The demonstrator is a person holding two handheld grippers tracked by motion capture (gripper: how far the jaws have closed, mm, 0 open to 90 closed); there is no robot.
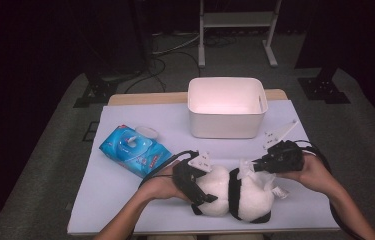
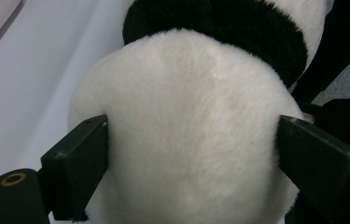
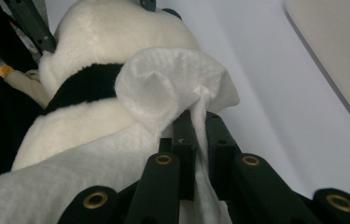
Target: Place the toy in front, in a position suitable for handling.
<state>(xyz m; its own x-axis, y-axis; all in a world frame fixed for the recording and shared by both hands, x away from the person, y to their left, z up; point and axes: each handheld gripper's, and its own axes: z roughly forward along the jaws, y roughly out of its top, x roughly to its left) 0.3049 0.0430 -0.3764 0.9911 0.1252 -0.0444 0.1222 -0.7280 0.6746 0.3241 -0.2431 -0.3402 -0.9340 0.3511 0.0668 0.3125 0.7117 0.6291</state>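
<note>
My left gripper [image 1: 195, 182] has its jaws spread wide and pressed against both sides of the stuffed panda [image 2: 186, 135], clamping its white, furry head. The panda [image 1: 232, 192] lies on the white table [image 1: 125, 200] at the near edge, between my two hands. My right gripper [image 3: 199, 122] has its jaws clenched tight on a white wipe [image 3: 172, 86], pinching a bunched fold that rests against the panda's body. A blue wipes pack [image 1: 135, 150] lies to the left, and a white bin [image 1: 226, 106] stands farther back.
</note>
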